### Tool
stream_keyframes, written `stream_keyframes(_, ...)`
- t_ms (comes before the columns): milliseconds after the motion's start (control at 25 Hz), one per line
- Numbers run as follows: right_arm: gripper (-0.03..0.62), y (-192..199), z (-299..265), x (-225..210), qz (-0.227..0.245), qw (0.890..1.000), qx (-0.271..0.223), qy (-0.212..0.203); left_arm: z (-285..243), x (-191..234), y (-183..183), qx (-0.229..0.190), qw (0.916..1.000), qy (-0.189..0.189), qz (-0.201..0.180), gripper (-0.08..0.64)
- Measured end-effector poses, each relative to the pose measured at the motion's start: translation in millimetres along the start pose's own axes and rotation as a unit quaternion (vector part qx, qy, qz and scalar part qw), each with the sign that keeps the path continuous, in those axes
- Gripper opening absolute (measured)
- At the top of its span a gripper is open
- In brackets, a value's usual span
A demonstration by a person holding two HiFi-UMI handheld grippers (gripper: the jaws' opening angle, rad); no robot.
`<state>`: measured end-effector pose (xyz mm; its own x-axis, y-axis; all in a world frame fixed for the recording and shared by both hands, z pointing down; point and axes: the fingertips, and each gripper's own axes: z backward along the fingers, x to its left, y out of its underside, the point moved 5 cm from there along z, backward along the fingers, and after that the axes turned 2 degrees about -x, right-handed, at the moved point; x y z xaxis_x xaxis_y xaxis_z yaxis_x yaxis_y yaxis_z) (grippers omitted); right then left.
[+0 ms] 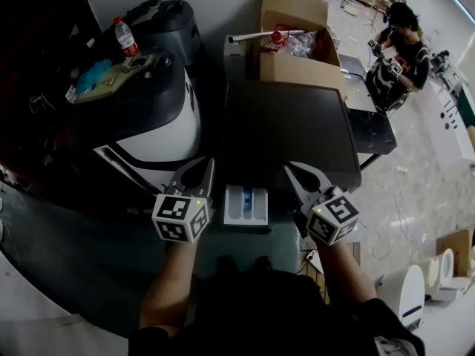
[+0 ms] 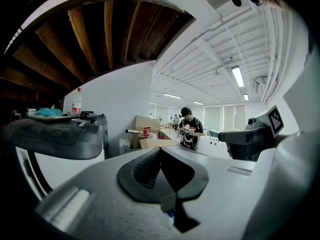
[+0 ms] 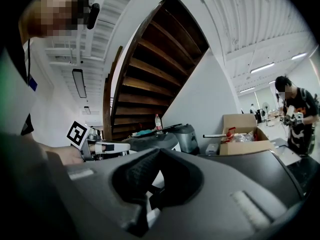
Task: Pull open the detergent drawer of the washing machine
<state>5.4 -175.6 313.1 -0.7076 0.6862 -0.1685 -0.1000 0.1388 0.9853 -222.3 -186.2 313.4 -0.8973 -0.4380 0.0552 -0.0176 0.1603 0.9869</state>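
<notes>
The washing machine (image 1: 289, 136) has a dark top, and its white detergent drawer (image 1: 246, 205), with a blue compartment inside, stands pulled out toward me. My left gripper (image 1: 202, 170) is just left of the drawer, its jaws shut and empty. My right gripper (image 1: 298, 173) is just right of the drawer, its jaws closed together on nothing. Neither gripper touches the drawer. In the left gripper view the left gripper (image 2: 162, 169) has its pads meeting, with the right gripper (image 2: 250, 136) beyond. In the right gripper view the right gripper (image 3: 152, 184) looks the same, with the left gripper (image 3: 95, 146) off to its left.
A white and black machine (image 1: 148, 124) stands to the left with a water bottle (image 1: 125, 37) on top. Behind the washer is an open cardboard box (image 1: 297, 50). A person (image 1: 401, 43) stands at the far right. A white appliance (image 1: 404, 291) sits on the floor at right.
</notes>
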Motion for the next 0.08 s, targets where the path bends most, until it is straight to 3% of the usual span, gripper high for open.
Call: stream_keyframes(80,0.003,-0.6,-0.8,-1.8,-0.001,1.0,-0.001,0.001,-2.0,0.3,-0.2,0.0,1.0,0.001,0.0,0.011)
